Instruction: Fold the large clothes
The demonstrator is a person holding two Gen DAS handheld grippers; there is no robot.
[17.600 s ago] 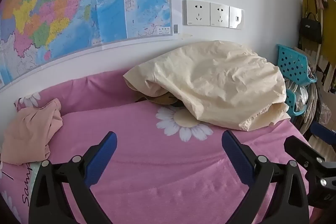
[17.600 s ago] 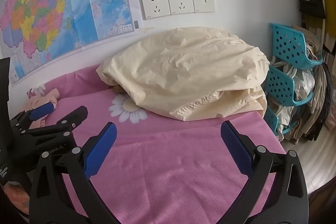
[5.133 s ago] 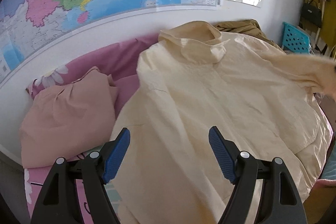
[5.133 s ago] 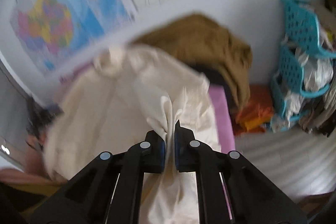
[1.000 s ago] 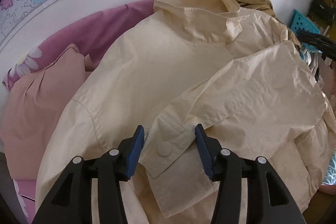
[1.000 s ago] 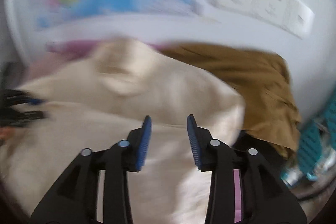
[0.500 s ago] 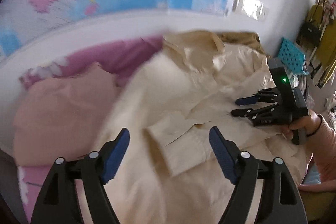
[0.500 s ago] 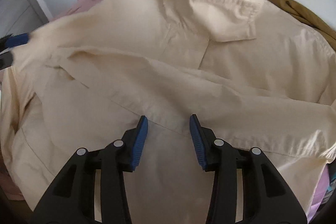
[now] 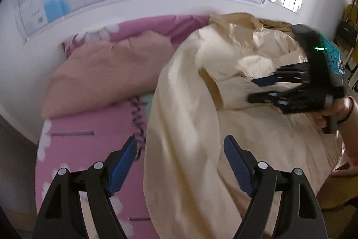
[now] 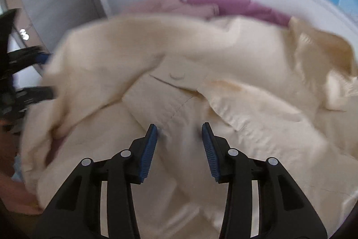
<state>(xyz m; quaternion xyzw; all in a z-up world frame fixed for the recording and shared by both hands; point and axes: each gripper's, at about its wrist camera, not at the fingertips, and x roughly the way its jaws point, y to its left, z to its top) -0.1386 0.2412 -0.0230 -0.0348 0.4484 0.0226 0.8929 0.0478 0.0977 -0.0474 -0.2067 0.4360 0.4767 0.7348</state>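
Your left gripper (image 9: 179, 162) hangs with fingers spread wide and empty above the cream jacket (image 9: 190, 127), which lies spread on the pink bed (image 9: 89, 127). Your right gripper (image 10: 179, 147) hovers over its folded sleeve (image 10: 170, 91), fingers half apart, holding nothing.

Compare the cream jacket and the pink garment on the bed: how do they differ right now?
The cream jacket is much larger and lies spread out with a sleeve folded across it; the pink garment is smaller and bunched by the wall. The jacket lies below both tools, left tool and right tool; the pink garment sits off to the side. Both rest on the pink bedsheet.
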